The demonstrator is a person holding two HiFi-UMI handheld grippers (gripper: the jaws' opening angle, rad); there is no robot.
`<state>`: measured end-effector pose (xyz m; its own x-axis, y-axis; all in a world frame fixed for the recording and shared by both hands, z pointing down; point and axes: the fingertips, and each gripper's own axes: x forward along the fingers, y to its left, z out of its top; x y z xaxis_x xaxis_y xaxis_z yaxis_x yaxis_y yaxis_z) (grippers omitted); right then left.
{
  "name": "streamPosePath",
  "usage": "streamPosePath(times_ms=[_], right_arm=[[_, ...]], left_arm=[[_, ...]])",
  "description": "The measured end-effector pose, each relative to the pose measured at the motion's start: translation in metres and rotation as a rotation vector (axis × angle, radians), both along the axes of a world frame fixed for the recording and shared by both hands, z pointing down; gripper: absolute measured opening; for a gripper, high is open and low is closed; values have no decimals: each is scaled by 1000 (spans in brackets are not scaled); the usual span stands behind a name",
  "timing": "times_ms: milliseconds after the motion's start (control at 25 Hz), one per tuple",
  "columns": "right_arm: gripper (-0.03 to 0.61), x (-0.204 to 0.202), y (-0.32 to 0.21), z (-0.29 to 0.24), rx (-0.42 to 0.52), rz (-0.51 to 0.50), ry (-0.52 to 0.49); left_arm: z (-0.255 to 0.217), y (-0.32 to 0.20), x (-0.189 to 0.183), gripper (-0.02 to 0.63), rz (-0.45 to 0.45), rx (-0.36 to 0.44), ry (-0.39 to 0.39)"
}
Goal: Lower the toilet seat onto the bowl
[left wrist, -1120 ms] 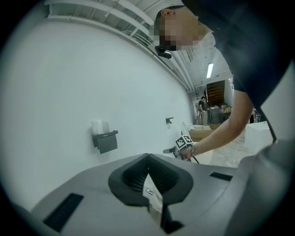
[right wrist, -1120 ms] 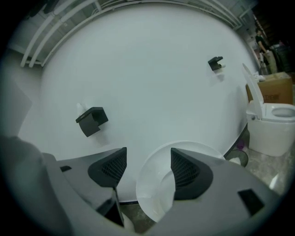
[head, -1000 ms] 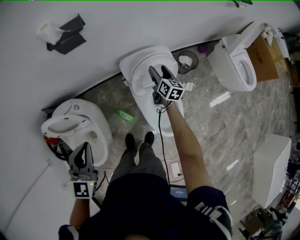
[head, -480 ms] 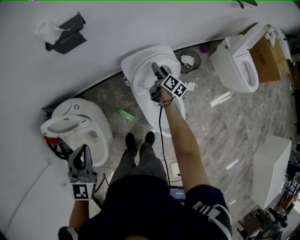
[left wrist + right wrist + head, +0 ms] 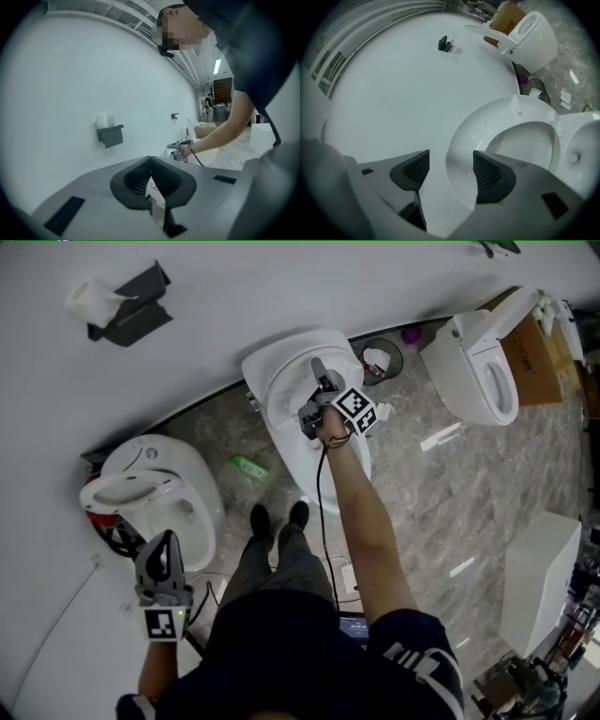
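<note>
The middle toilet (image 5: 298, 454) stands against the wall with its white seat (image 5: 279, 382) raised. My right gripper (image 5: 320, 377) reaches over it at arm's length. In the right gripper view the seat's rim (image 5: 461, 138) runs between the jaws of the right gripper (image 5: 450, 158), which stand open on either side of it. The bowl (image 5: 581, 154) shows at the right edge. My left gripper (image 5: 166, 542) hangs low at the left, shut and empty, near another toilet. From the left gripper (image 5: 153, 188) I see the person's arm and the right gripper far off.
Another toilet (image 5: 159, 493) stands at the left and a third (image 5: 473, 371) at the right beside a cardboard box (image 5: 525, 357). A green bottle (image 5: 248, 469) lies on the floor, a small bin (image 5: 375, 360) sits by the wall, and a white cabinet (image 5: 539, 577) stands at right.
My right gripper has moved a little farther toward the wall over the raised seat, and its marker cube has turned. The left gripper has stayed put.
</note>
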<state>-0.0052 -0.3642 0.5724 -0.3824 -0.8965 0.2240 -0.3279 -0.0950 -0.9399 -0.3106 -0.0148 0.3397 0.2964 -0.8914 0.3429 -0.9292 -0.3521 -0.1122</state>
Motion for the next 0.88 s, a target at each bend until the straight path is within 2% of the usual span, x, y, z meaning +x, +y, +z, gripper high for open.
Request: streamPosePath(times_ms=[160, 280, 560, 880], right_arm=[[285, 1, -6, -6, -1, 41, -105], [270, -2, -12, -7, -11, 51, -146], [252, -5, -16, 5, -71, 66, -155], [213, -12, -24, 9, -116, 40, -114]], left_arm=[[2, 0, -2, 25, 2, -4, -3], [3, -3, -3, 25, 3, -4, -3], [4, -5, -7, 25, -10, -6, 1], [8, -4, -11, 25, -23, -21, -3]])
